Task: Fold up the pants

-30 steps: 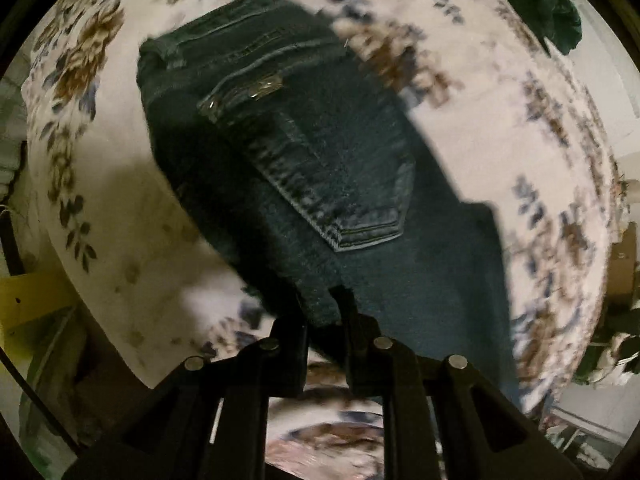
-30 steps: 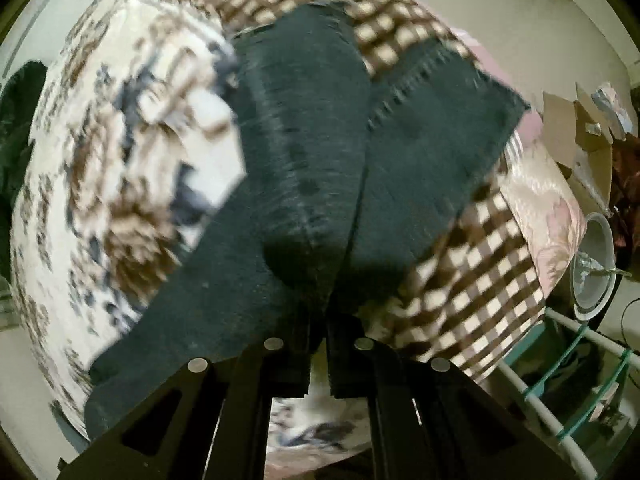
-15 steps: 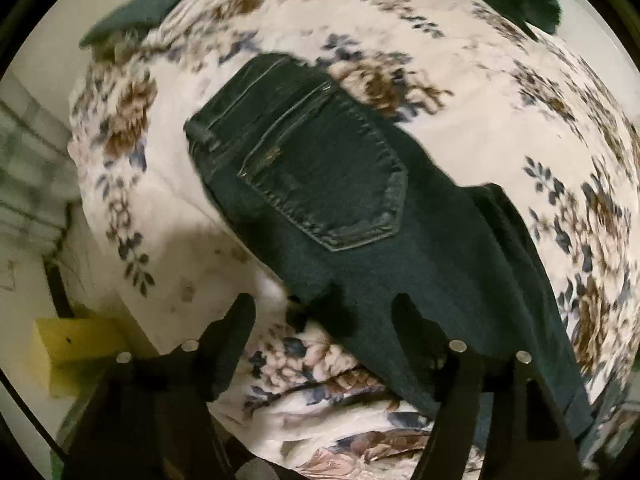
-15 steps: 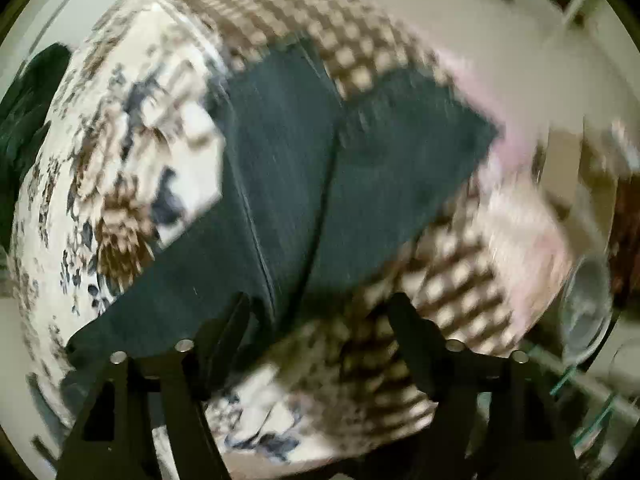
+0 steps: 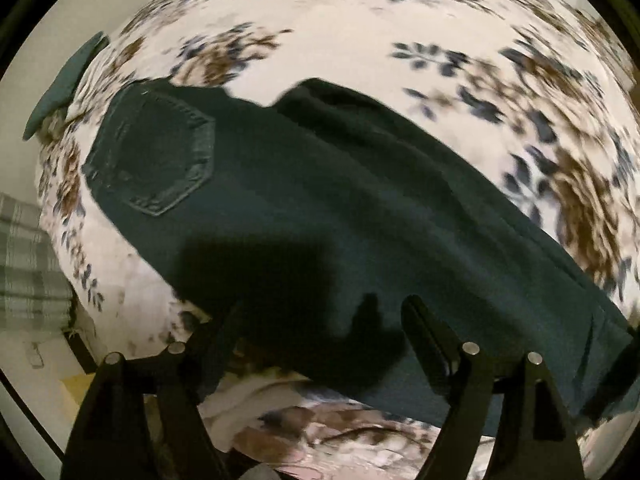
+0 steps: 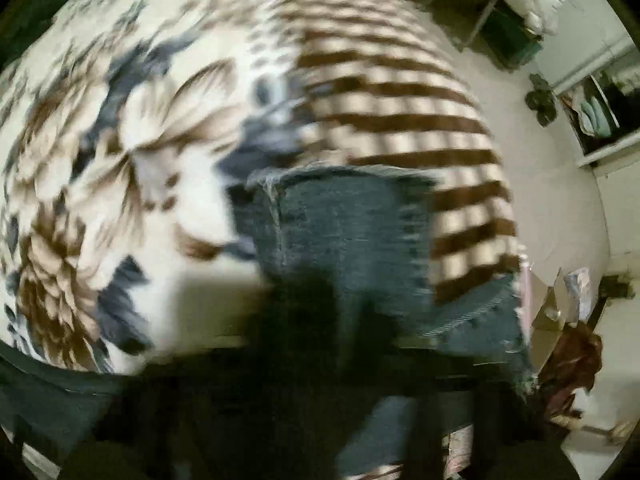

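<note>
Dark blue jeans [image 5: 320, 216] lie flat on a floral bedspread [image 5: 360, 32], folded lengthwise, back pocket [image 5: 160, 160] at the left, legs running to the lower right. My left gripper [image 5: 320, 328] is open and empty, its fingers [image 5: 424, 332] over the near edge of the jeans. In the right wrist view the leg hems [image 6: 344, 232] lie on the checked part of the cover [image 6: 400, 92]. The right gripper sits at the blurred dark bottom of that view [image 6: 320, 420]; its jaws cannot be made out.
A dark green cloth [image 5: 64, 80] lies at the far left bed edge. Beyond the bed's right side are a floor [image 6: 552, 216], cardboard [image 6: 548, 320], shelves and clutter [image 6: 592, 112]. A plaid fabric [image 5: 24, 264] hangs left of the bed.
Both grippers let go of the jeans and opened. The left one drew back and turned right along the legs. The right one swung toward the hems, with heavy blur now.
</note>
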Action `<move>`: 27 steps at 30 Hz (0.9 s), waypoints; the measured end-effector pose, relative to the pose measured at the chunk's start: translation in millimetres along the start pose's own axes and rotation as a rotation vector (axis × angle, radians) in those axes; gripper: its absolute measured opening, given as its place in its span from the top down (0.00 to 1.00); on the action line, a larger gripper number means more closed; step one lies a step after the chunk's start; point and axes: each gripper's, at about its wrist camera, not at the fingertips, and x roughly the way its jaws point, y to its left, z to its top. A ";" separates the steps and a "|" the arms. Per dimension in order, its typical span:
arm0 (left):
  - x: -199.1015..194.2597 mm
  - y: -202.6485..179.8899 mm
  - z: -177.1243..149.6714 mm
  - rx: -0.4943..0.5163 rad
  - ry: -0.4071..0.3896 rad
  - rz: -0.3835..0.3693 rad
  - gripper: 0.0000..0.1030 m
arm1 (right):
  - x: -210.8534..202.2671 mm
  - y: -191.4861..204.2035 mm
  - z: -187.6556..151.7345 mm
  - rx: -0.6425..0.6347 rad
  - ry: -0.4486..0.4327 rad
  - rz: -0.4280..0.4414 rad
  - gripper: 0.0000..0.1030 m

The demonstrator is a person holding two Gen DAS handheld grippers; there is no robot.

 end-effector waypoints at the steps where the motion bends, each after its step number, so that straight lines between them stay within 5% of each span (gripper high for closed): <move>1: -0.6 -4.4 -0.9 0.007 -0.002 0.000 0.23 | -12.3 -27.9 -3.4 0.085 -0.040 0.016 0.86; 4: 2.0 -17.5 -4.4 0.024 0.008 -0.005 0.23 | -23.9 -102.2 -22.6 0.285 -0.045 0.063 0.86; 7: 9.0 -28.0 -7.6 0.036 0.038 -0.008 0.23 | 3.2 -159.1 -50.9 0.458 0.092 0.171 0.77; 11: 13.1 -40.5 -9.7 0.073 0.051 -0.007 0.23 | 18.4 -196.1 -72.0 0.619 0.096 0.331 0.55; 16: 17.6 -46.4 -9.5 0.092 0.064 0.003 0.23 | 28.1 -212.4 -88.5 0.763 0.053 0.443 0.50; 19: 16.4 -47.9 -8.7 0.097 0.061 -0.001 0.23 | 29.2 -208.1 -84.7 0.751 0.016 0.345 0.96; 23: 13.9 -50.2 -9.9 0.105 0.058 -0.008 0.23 | 2.3 -194.8 -93.0 0.708 -0.059 0.296 0.97; 27: 12.8 -46.6 -8.3 0.084 0.053 -0.020 0.23 | -54.4 -190.4 -89.5 0.680 -0.209 0.396 0.97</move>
